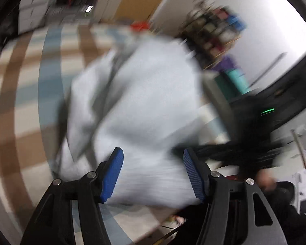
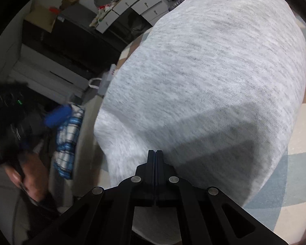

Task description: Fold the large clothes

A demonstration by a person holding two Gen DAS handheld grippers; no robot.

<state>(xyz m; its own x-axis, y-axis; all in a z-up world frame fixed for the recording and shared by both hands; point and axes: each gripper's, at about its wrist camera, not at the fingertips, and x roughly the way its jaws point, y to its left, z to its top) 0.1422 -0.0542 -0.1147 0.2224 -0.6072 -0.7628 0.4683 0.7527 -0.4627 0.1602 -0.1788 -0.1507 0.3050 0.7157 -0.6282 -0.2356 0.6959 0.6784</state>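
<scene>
A light grey knit garment (image 1: 142,102) lies folded on the striped tablecloth (image 1: 20,102); the left wrist view is blurred. My left gripper (image 1: 153,153) hangs over the garment's near edge, open, its blue pads (image 1: 112,175) wide apart and not pressing on the cloth. In the right wrist view the garment (image 2: 204,81) fills the middle, with a folded layer and a shadow near the front. My right gripper (image 2: 155,153) is shut, its tips against the garment's near edge; no cloth shows between them. The left gripper (image 2: 57,116) and a hand (image 2: 30,173) appear at the left.
The table's edge runs along the garment's left side in the right wrist view, with a blue-and-white checked cloth (image 2: 69,138) below it. White drawers (image 2: 142,2) and dark furniture stand behind. A cluttered shelf (image 1: 214,30) stands beyond the table.
</scene>
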